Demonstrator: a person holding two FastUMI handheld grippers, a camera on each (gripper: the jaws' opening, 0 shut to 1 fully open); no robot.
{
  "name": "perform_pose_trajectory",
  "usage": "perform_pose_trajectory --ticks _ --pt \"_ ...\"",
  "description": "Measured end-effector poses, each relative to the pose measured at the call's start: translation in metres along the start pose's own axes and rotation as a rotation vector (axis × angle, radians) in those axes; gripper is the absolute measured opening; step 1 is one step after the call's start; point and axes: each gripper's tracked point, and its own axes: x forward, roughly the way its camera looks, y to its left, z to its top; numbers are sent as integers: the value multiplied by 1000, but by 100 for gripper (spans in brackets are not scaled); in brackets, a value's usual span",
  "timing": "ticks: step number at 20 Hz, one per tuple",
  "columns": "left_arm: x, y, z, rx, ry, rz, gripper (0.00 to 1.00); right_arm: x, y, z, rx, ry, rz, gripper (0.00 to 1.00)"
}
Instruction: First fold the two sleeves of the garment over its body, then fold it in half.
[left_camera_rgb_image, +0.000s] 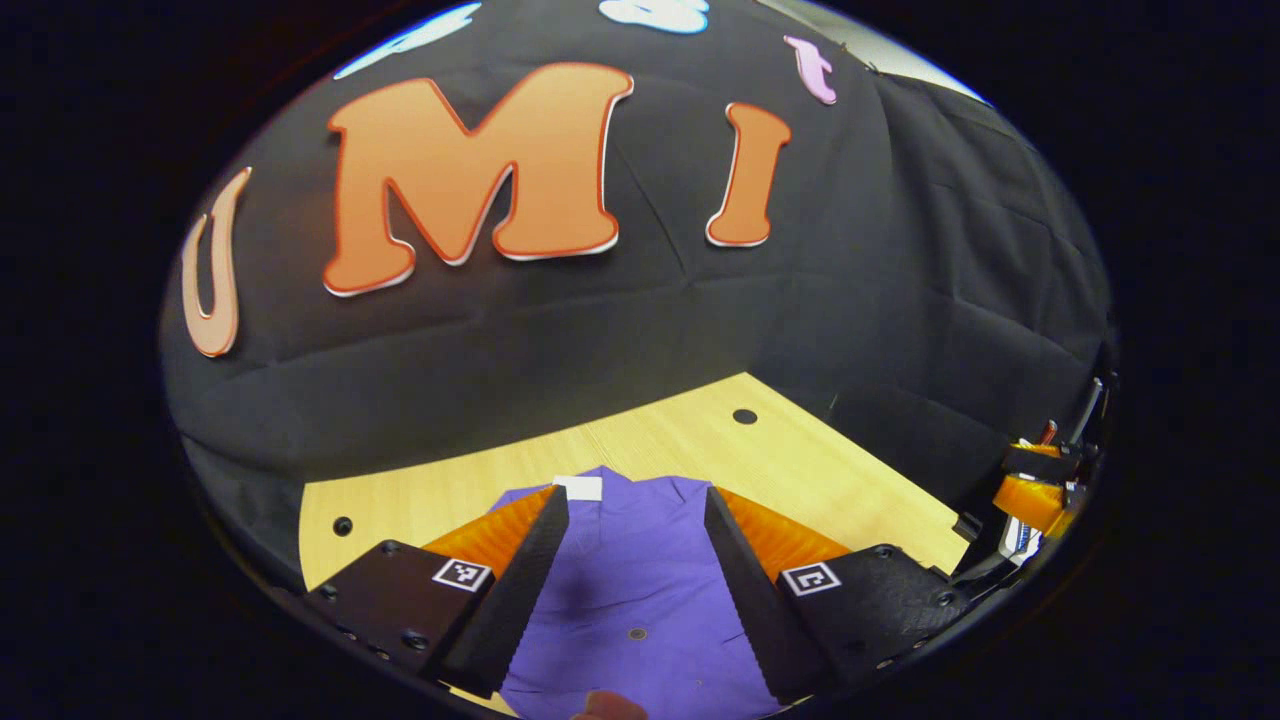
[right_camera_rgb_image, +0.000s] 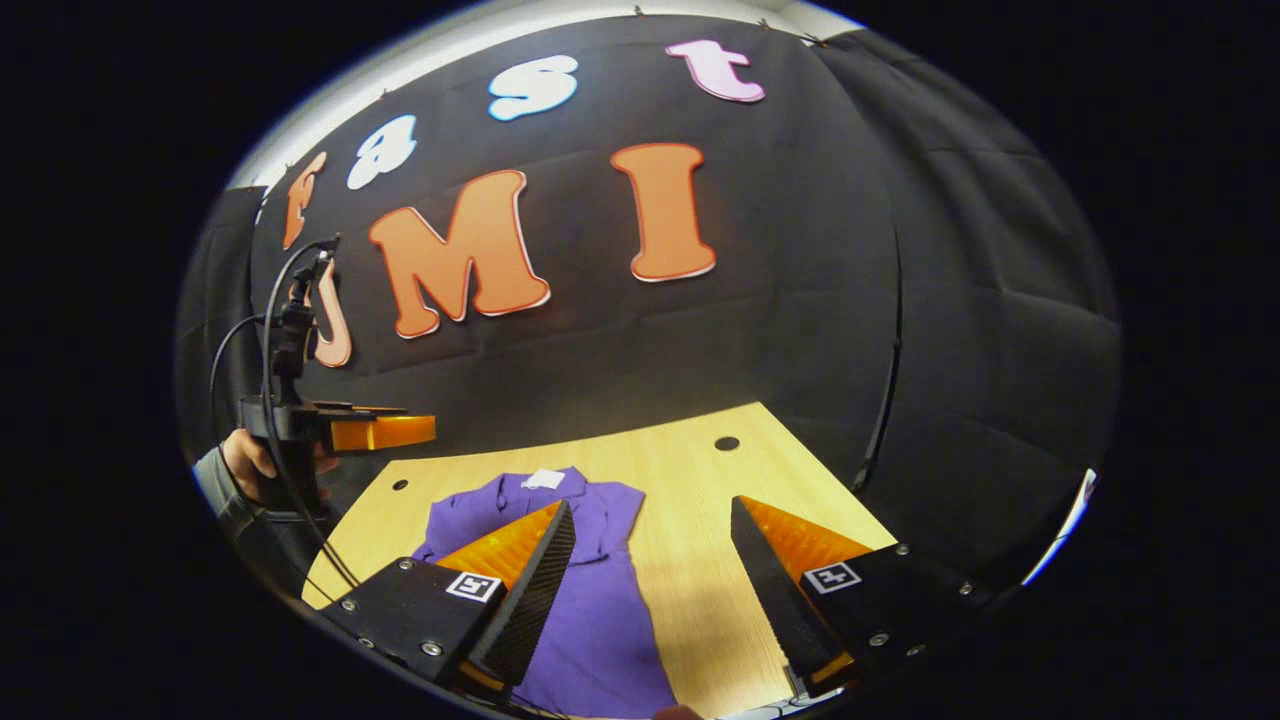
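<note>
A purple garment (left_camera_rgb_image: 640, 590) lies flat on the wooden table (left_camera_rgb_image: 800, 460), collar at the far end with a white tag (left_camera_rgb_image: 579, 488). My left gripper (left_camera_rgb_image: 636, 495) hovers open above its middle, one finger over each side. In the right gripper view the garment (right_camera_rgb_image: 590, 600) looks long and narrow, with cloth bulging out at its far left (right_camera_rgb_image: 445, 530). My right gripper (right_camera_rgb_image: 652, 505) is open over the garment's right edge, its left finger above the cloth and its right finger above bare table (right_camera_rgb_image: 700, 560).
The left gripper's body (right_camera_rgb_image: 340, 430), held by a hand (right_camera_rgb_image: 245, 460) with trailing cables, hangs over the table's left side. The other gripper (left_camera_rgb_image: 1035, 490) sits at the far right. Small dark holes (left_camera_rgb_image: 744, 416) (right_camera_rgb_image: 727, 443) mark the tabletop. Black cloth walls close in behind.
</note>
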Motion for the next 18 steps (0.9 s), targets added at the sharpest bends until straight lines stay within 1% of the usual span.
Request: perform_pose_trajectory --ticks 2,5,7,9,12,15,17,18 --pt "-25 14 1 -1 -65 59 90 7 22 12 -42 -43 28 94" --pt "-65 22 6 -18 -170 129 90 13 43 26 -112 -100 64 94" --pt "-89 30 8 -15 -246 198 90 16 61 39 -143 -139 94 94" --pt "-115 42 9 1 -328 282 89 18 71 42 -172 -165 120 94" --pt "-166 49 11 24 -430 379 92 21 81 38 -191 -169 151 94" --pt "-201 62 -5 46 -452 463 95 26 88 24 -183 -138 179 94" --pt "-213 68 -24 28 -440 490 100 28 89 11 -190 -110 183 94" --pt "-219 71 -32 15 -432 496 100 29 88 5 -201 -91 182 94"
